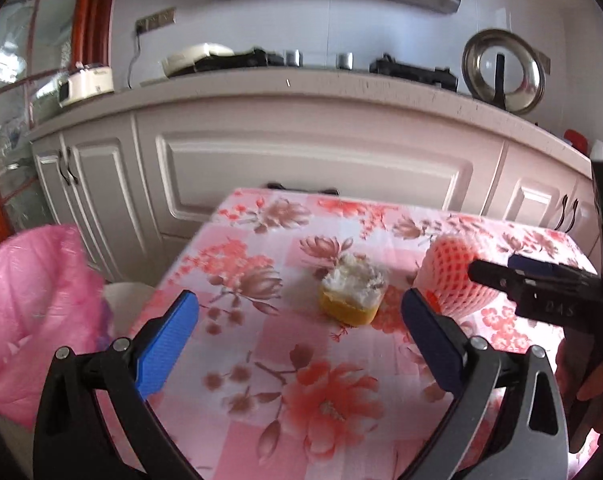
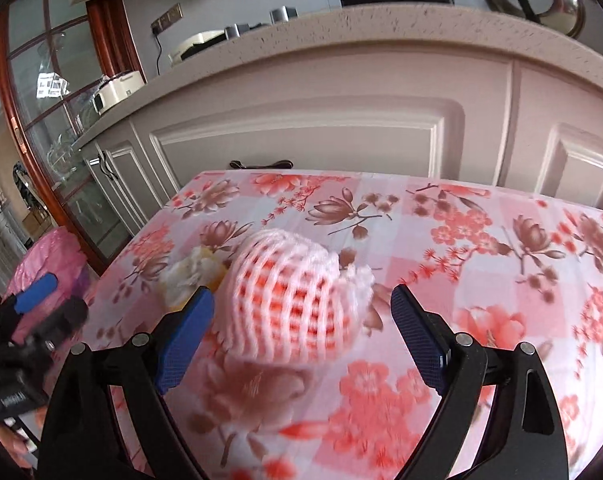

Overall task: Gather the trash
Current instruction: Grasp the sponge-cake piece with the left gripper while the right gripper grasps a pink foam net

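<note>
- Progress: judged as not started. Foam net (image 2: 289, 296) and food scrap (image 1: 353, 294) lie side by side on the worktop (image 2: 501, 280); pink bag (image 1: 33, 300) hangs off its left edge.
- Left gripper (image 1: 301, 344): wide, empty, facing the scrap.
- Right gripper (image 2: 301, 336): wide, empty, net just ahead.
- Net: dome-shaped, mouth toward the camera; long axis unclear.

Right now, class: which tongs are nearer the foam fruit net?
Right. The right tongs open just before the foam fruit net; the left tongs face the cake scrap beside it.
</note>
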Tool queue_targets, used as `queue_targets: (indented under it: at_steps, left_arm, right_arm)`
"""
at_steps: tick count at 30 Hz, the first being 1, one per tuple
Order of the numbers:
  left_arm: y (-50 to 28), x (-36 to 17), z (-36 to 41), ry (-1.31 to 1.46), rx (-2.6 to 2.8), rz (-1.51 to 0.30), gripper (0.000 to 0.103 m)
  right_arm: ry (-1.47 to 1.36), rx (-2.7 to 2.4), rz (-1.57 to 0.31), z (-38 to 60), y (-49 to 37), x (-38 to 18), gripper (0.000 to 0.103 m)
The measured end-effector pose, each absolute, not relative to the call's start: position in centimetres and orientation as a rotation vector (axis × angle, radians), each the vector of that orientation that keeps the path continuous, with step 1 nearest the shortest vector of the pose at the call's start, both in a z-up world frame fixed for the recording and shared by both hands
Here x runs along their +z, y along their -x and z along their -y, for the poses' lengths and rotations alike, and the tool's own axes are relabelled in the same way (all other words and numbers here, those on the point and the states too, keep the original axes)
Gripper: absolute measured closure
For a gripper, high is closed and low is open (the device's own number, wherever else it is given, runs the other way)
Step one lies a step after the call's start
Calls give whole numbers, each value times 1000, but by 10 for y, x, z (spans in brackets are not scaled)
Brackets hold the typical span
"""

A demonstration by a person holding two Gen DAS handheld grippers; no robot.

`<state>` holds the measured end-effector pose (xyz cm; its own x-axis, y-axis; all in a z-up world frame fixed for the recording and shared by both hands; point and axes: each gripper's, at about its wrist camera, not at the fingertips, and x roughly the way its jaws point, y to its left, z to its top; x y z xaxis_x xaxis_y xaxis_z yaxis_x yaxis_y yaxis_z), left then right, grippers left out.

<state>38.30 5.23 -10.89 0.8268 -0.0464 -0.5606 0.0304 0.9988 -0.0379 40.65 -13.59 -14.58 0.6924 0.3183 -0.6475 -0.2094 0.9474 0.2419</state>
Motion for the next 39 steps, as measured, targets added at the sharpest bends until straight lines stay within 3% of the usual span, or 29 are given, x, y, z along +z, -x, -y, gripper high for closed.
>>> queue_targets:
  at_steps: [6,7,8,9,12,21,24,30,39]
  left_arm:
    - [-419,-130,-44,29,-67,-675,5]
    - [-423,-132,-42,24,-73,-682,5]
    - [-428,-135,-39,16,-79,-688,5]
    - [-432,-137,-36,12,-84,-693,5]
    - [-446,-142,-27,10,-101,-718,5]
    - [-486,-165,9,-45,-116,-826,7]
    - [-488,-170,16,-64,-135,-857,44]
    - [-461,-158,20,-68,-154,-822,51]
    - [-381,-113,14,-24,-165,-708,52]
  right_arm:
    - [-172,338,-818,135,-431,-161,19]
    - [-182,355,-824,136,-432,-163,23]
    - [-190,377,-823,139,-431,-164,38]
    - [-189,387,-816,140,-430,-164,47]
    - [-145,381,-771,148,-420,-156,60]
    - [-166,330,-716,186,-398,-148,62]
    - [-170,331,-713,189,-394,-149,62]
    - [-169,337,-712,184,-378,-147,62]
    - [-148,339,-677,176,-327,-124,62]
